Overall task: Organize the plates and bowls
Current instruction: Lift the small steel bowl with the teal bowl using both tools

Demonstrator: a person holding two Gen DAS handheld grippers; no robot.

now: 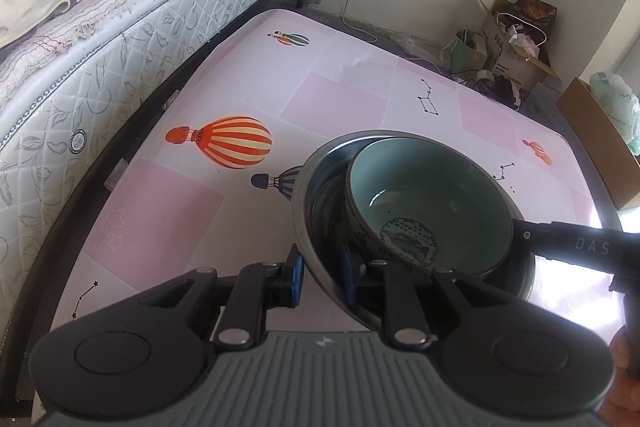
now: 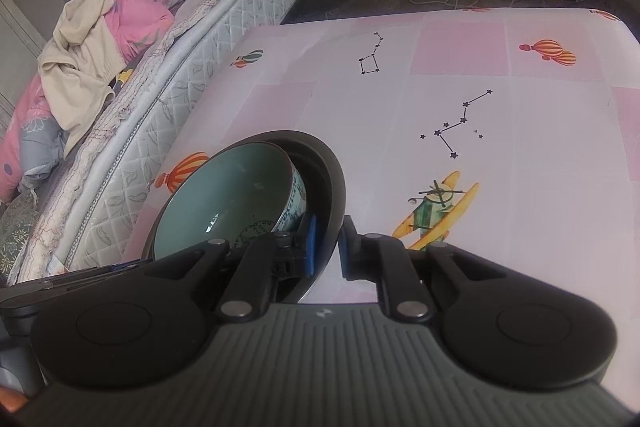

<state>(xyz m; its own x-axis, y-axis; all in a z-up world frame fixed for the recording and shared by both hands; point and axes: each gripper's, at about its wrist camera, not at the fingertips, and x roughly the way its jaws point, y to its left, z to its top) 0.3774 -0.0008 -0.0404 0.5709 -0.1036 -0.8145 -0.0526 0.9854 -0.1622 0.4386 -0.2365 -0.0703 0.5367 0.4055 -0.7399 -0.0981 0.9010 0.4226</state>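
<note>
Two vessels are seen already nested: a green bowl sits tilted inside a larger metal bowl, and both are carried over the pink counter. That much of the sorting is judged done; no plates and no other dishes are visible in either view, so what is left cannot be told, beyond the pair being set down somewhere.

The left hand-held gripper is closed narrowly on the near rim of the metal bowl, one blue pad outside the wall and one inside. The right hand-held gripper is clamped likewise on the opposite rim, one pad inside, one outside. The stack is thus held between the two, directly ahead of each set of fingers, with the green bowl leaning toward the right-hand side of the metal one. Whether the metal bowl's base touches the counter cannot be made out.
</note>
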